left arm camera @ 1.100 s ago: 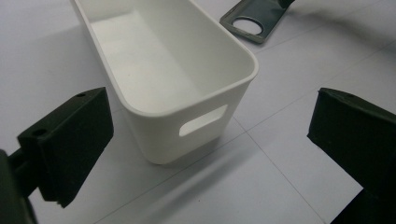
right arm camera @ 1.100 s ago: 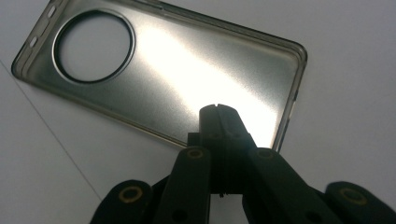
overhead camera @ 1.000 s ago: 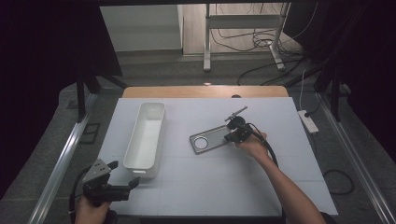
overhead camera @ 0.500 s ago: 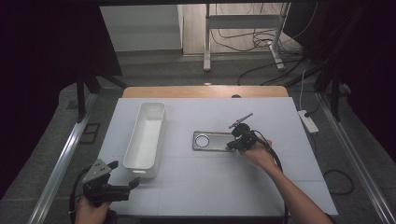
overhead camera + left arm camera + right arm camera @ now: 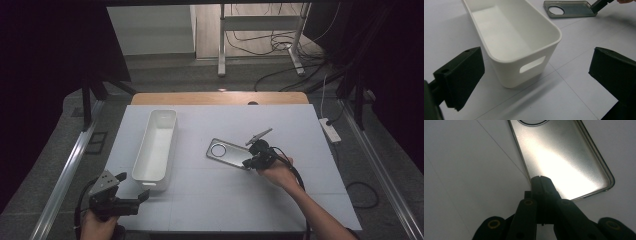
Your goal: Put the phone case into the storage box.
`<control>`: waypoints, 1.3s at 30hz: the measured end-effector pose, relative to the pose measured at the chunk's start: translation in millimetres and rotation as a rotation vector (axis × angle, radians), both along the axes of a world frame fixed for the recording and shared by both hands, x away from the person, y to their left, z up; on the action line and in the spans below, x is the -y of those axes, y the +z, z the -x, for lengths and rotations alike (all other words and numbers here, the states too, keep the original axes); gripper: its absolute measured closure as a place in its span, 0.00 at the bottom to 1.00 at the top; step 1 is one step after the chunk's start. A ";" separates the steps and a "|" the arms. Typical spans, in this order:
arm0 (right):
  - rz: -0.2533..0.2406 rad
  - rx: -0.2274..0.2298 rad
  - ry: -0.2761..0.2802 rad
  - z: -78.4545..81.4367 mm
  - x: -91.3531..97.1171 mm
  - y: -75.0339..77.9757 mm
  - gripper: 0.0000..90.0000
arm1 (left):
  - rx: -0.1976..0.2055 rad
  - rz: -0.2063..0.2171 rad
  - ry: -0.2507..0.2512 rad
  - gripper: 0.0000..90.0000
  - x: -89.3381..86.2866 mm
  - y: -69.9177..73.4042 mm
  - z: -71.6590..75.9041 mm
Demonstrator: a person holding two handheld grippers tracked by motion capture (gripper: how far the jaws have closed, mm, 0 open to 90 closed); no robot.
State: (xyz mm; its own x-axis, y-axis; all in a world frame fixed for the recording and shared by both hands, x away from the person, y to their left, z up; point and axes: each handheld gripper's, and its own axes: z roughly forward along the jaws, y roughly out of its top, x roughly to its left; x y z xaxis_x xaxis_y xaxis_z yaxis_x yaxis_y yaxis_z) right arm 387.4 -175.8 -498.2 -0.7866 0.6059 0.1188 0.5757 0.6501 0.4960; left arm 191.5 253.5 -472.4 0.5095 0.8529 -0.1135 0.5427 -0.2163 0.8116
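Item 1: phone case (image 5: pixel 231 153), translucent grey, flat, with a round camera cut-out at one end. It lay on the white tabletop (image 5: pixel 220 200), right of centre, well apart from the bin. Judged light, thin and somewhat flexible, with a smooth and probably slippery back and a raised rim. The best hold was judged to be on a short end or a corner, across the rim, where jaws could bite both faces.

Item 2: right hand-held gripper (image 5: pixel 254 161). Its jaws were pressed together at the case's near corner; in the right gripper view the tips (image 5: pixel 541 185) met over the case (image 5: pixel 564 162) edge, apparently pinching it, though the contact itself was partly hidden. The grip was narrow, so the case could pivot or slip if lifted fast.

Item 3: bin (image 5: pixel 156 145), white plastic, long and rectangular, with a handle slot in its near end wall. It stood left of centre. Contents: nothing seen inside from the high view or the left gripper view (image 5: pixel 524 40).

Item 4: left hand-held gripper (image 5: pixel 131 201). Jaws were spread wide, holding nothing, hovering just before the bin's near end.
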 end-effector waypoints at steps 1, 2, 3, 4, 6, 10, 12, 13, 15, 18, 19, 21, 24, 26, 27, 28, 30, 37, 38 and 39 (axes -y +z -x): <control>-0.003 0.002 0.005 0.5 -0.1 -0.1 1.00 | -0.001 0.001 0.000 0.01 0.2 0.0 0.0; -0.003 0.001 0.005 1.0 -0.5 -0.2 1.00 | 0.000 -0.001 0.000 0.01 0.2 0.0 0.0; 0.001 0.001 0.009 0.8 -0.8 0.0 1.00 | -0.002 0.001 0.000 0.01 0.3 0.0 0.0; -0.001 0.000 0.005 0.4 -1.0 -0.3 1.00 | -0.002 0.001 0.000 0.01 0.2 0.0 0.0; -0.003 -0.001 0.001 -0.5 -1.0 -0.9 1.00 | 0.000 0.000 0.001 0.01 0.0 0.0 0.0; 0.033 0.007 -0.005 -1.4 -1.8 -3.1 1.00 | -0.003 0.002 0.000 0.01 0.3 -0.1 -0.2; 0.030 0.002 -0.005 -2.8 -1.4 -4.6 1.00 | -0.001 0.001 -0.001 0.01 0.3 0.0 0.0; 0.024 -0.005 -0.002 -2.9 -1.4 -4.8 1.00 | -0.001 0.001 -0.001 0.01 0.2 0.0 0.0; 0.021 -0.017 0.004 -0.3 -3.9 -4.8 1.00 | -0.002 0.001 0.000 0.01 0.2 -0.1 -0.3; 0.014 -0.026 0.024 3.6 -8.6 -5.2 1.00 | -0.003 0.001 -0.001 0.01 0.3 -0.1 -0.2; 0.013 -0.023 0.035 5.5 -11.3 -5.7 1.00 | -0.001 -0.001 -0.001 0.01 0.3 0.0 -0.1; 0.008 -0.025 0.049 8.3 -15.9 -6.4 1.00 | -0.001 -0.001 -0.001 0.01 0.2 0.0 -0.1; 0.002 -0.037 0.061 11.8 -21.6 -7.6 1.00 | -0.003 -0.001 -0.002 0.01 0.5 -0.1 -0.2; 0.000 -0.044 0.074 14.2 -25.5 -8.9 1.00 | -0.003 -0.001 -0.002 0.01 0.5 -0.1 -0.2; 0.003 -0.046 0.084 15.5 -27.9 -9.4 1.00 | -0.003 -0.001 -0.002 0.01 0.5 -0.1 -0.2; 0.001 -0.044 0.089 16.6 -29.8 -9.6 1.00 | -0.003 -0.001 -0.002 0.01 0.5 -0.1 -0.2; -0.001 -0.045 0.099 18.3 -33.2 -10.1 1.00 | -0.003 0.002 -0.001 0.01 0.2 -0.1 -0.2; -0.004 -0.043 0.119 21.4 -39.6 -10.8 1.00 | -0.003 0.001 -0.001 0.01 -0.1 -0.1 -0.5; -0.004 -0.042 0.121 21.4 -39.8 -10.8 1.00 | -0.003 0.001 -0.001 0.01 -0.2 -0.1 -0.5; -0.005 -0.040 0.126 21.1 -39.4 -10.6 1.00 | -0.003 0.002 -0.001 0.01 -0.4 -0.1 -0.4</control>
